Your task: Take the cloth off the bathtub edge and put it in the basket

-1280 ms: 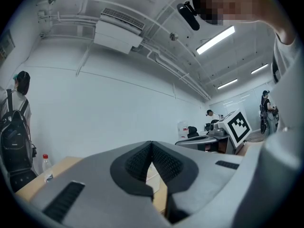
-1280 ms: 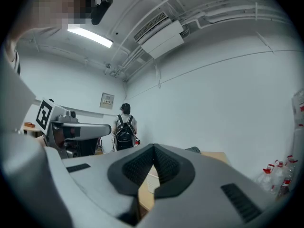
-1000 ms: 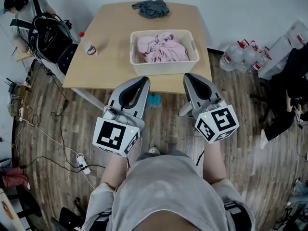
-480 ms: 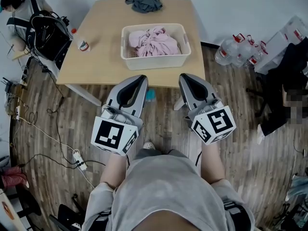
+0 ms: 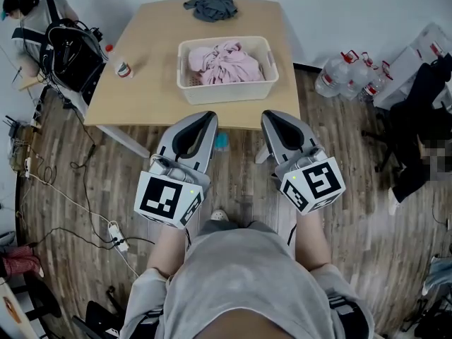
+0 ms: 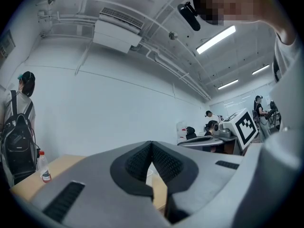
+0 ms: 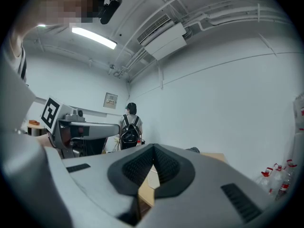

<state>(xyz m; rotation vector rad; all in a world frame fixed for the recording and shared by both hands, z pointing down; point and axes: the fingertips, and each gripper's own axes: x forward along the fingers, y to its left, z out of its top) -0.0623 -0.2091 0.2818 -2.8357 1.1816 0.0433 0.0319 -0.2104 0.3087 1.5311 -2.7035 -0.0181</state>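
Observation:
A white basket (image 5: 265, 76) stands on the wooden table (image 5: 152, 83) with a pink cloth (image 5: 224, 61) bunched inside it. A dark grey cloth (image 5: 211, 6) lies at the table's far edge. My left gripper (image 5: 203, 119) and right gripper (image 5: 272, 119) are held side by side in front of the table, short of its near edge, both tilted up. Each has its jaws shut with nothing between them; the ribbed pads (image 6: 151, 163) of the left and the ribbed pads (image 7: 153, 167) of the right meet. No bathtub is in view.
A small bottle (image 5: 121, 68) stands at the table's left. A person with a black backpack (image 5: 70, 51) sits at the far left. Cables and a power strip (image 5: 116, 235) lie on the wooden floor. Water bottles (image 5: 346, 76) stand at the right by the wall.
The view has shifted a little, so the table and basket sit slightly higher and further left in the picture. Both grippers keep their pose and stay shut.

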